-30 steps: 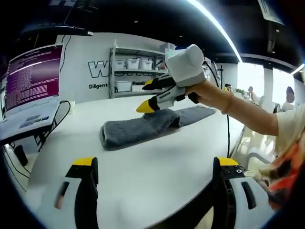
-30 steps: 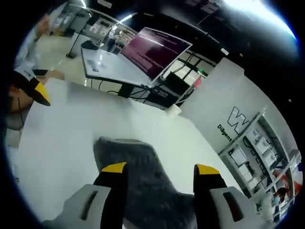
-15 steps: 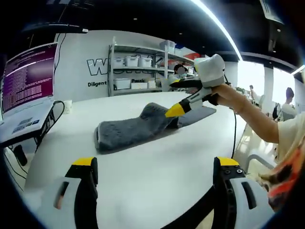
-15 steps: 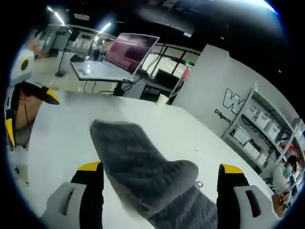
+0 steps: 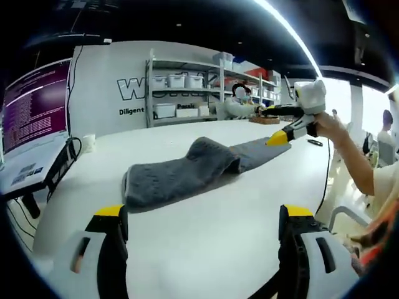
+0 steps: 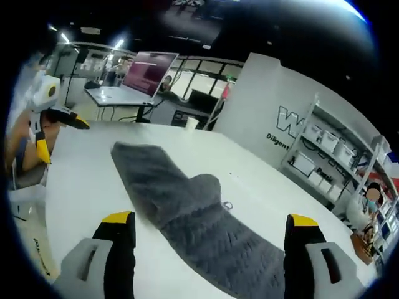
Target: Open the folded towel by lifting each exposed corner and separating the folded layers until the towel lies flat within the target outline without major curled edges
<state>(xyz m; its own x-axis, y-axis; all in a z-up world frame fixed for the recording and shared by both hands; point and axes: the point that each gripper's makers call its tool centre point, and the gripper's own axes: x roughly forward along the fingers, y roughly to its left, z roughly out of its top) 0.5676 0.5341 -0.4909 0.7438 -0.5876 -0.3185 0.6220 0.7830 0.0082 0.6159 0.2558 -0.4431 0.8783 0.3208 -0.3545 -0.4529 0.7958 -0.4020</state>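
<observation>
Grey, quilted terry: the towel lies as a long strip on the white worktop, well ahead of your left gripper, whose yellow-tipped fingers stand wide apart with nothing between them. Judge the cloth soft, limp and light; it should drape and sag when lifted, and its pile will likely cling to itself, so the layers may need peeling rather than shaking. Take it at a thin exposed corner or hem, pinching only the upper layer, not the thick raised hump near mid-length. In the right gripper view the towel runs up between the right gripper's fingers, which are likewise spread and empty; its near end passes below them and out of sight. This view shows the ribbed weave, the fold ridge and a small looped tag at the edge, with your left gripper far off to the left of the fingers. The left gripper view instead shows the whole strip side-on, the rounded doubled end nearest, the flat single-layer end beyond, and your right gripper hovering over that far end, jaws parted. No target outline can be made out on the worktop.
</observation>
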